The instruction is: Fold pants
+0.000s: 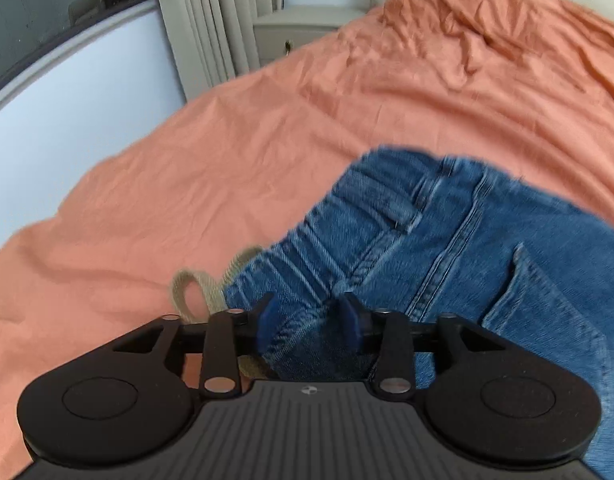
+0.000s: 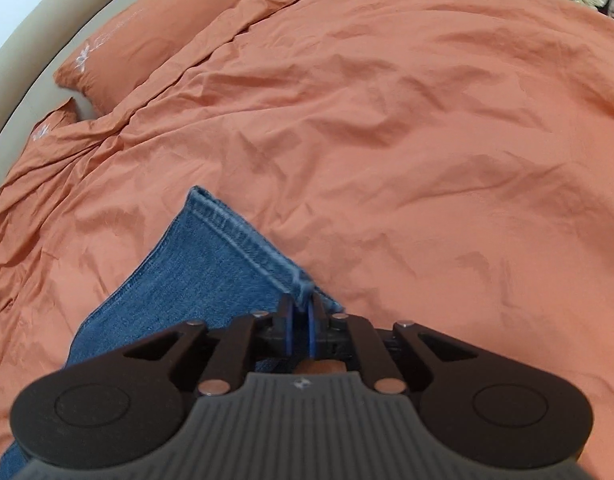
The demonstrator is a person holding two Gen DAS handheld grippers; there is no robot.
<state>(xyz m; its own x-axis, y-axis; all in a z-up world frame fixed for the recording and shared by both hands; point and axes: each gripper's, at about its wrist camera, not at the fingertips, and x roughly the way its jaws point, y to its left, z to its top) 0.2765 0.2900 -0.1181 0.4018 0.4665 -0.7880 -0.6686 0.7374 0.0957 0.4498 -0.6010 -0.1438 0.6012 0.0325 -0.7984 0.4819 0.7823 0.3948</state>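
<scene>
Blue denim pants (image 1: 447, 240) lie on a bed covered by a wrinkled orange duvet (image 2: 407, 120), with 2 orange pillows (image 2: 147, 36) at the duvet's far left edge in the right wrist view. The left gripper (image 1: 307, 316) has its 2 blue-padded fingers partly closed around a bunched fold of denim at the waistband, beside a beige woven loop (image 1: 195, 292) resting on the duvet. The right gripper (image 2: 301, 320) has its fingers nearly together, pinching the stitched leg hem (image 2: 247, 240), which rises off the duvet.
</scene>
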